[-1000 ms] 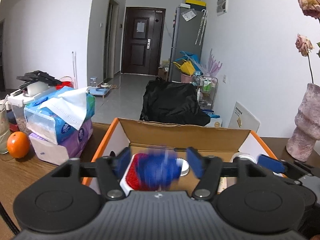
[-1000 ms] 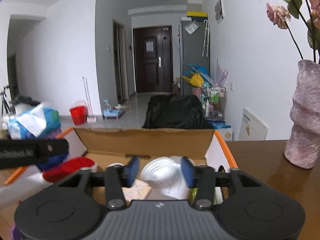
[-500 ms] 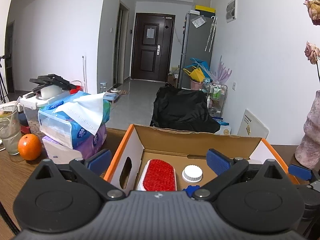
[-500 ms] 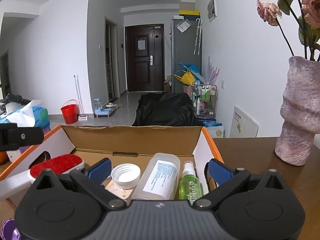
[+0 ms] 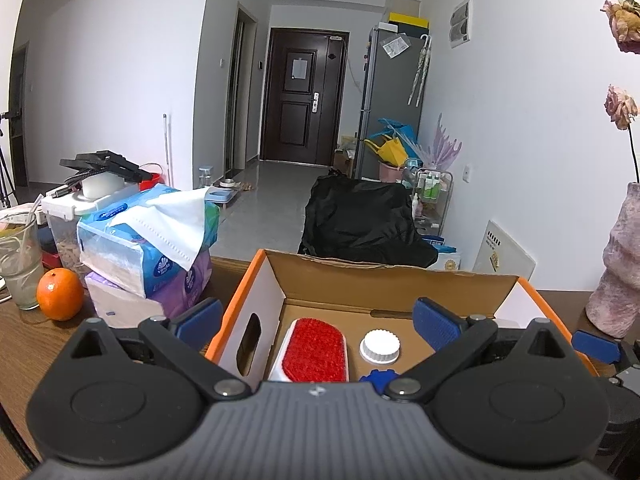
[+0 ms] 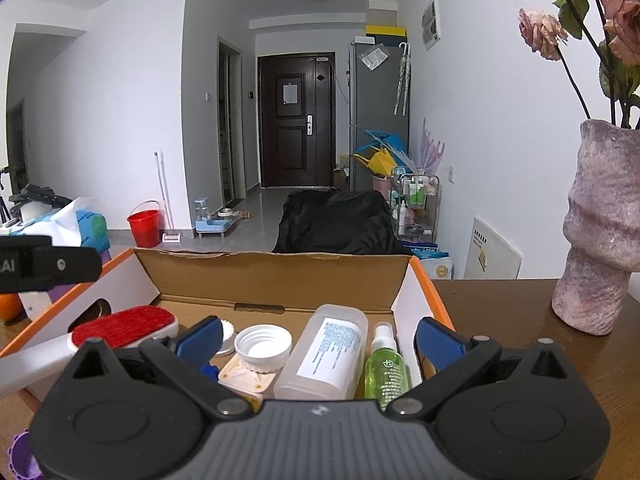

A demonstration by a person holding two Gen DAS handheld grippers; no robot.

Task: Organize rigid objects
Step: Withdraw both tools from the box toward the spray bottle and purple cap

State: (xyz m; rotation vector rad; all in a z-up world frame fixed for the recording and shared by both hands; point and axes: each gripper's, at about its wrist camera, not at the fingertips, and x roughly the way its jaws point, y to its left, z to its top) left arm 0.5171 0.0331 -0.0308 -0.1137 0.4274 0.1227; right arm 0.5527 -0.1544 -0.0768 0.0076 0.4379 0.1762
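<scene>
An open cardboard box (image 5: 400,284) with an orange rim stands on the wooden table in front of both grippers. Inside lie a red-bristled brush (image 5: 316,350), a white ribbed cap (image 5: 380,346) and a small blue piece (image 5: 376,376). My left gripper (image 5: 318,322) is open over the box's left half, with nothing between its fingers. The right wrist view shows the box (image 6: 272,276) with the brush (image 6: 124,326), an upturned white lid (image 6: 262,346), a clear labelled bottle (image 6: 324,354) and a green spray bottle (image 6: 386,368). My right gripper (image 6: 319,340) hangs open above them, empty.
Stacked tissue packs (image 5: 148,248), an orange (image 5: 60,294) and a glass (image 5: 20,264) sit left of the box. A pink vase (image 6: 600,240) with flowers stands on the table at the right. A purple object (image 6: 22,456) lies at the near left.
Both grippers have opened wide. The blue piece dropped from the left gripper into the box, and the white lid left the right gripper and lies in the box.
</scene>
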